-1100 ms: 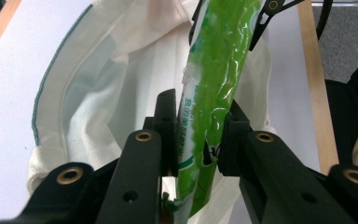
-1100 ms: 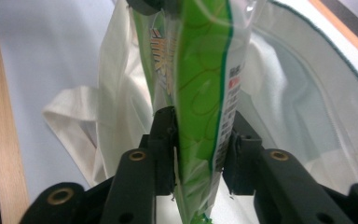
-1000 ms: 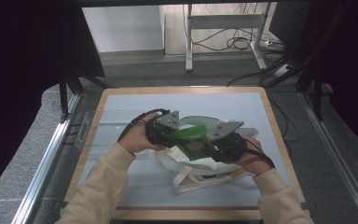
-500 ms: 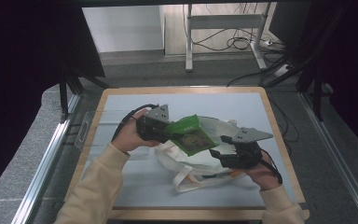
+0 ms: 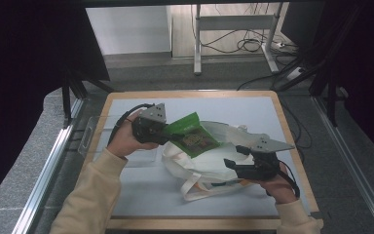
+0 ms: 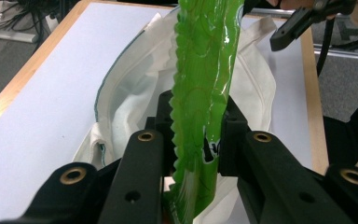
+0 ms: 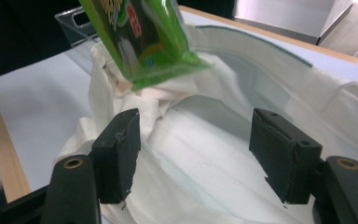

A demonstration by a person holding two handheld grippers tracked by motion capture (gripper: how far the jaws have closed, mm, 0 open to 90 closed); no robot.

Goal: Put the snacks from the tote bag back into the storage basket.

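My left gripper (image 5: 168,135) is shut on one end of a green snack packet (image 5: 193,137), which juts out to the right above a white cloth tote bag (image 5: 209,168). In the left gripper view the packet (image 6: 204,88) stands edge-on between my left gripper's (image 6: 196,128) pads, with the bag (image 6: 126,93) beneath. My right gripper (image 5: 230,165) hovers low over the bag's right part. Its jaws have just been opening and stand open with nothing pressed between them. In the right gripper view the bag's mouth (image 7: 205,154) lies under my right gripper (image 7: 196,149), and the packet (image 7: 140,37) hangs above.
The bag lies on a pale mat (image 5: 253,109) in a wooden-edged table (image 5: 292,141). A clear plastic bin (image 5: 90,139) sits at the table's left edge. Metal rails run along both sides, and desk legs with cables stand on the floor beyond.
My right gripper has let go of the packet, opened, and drawn back right and down toward the bag. My left gripper has carried the packet a little left and up.
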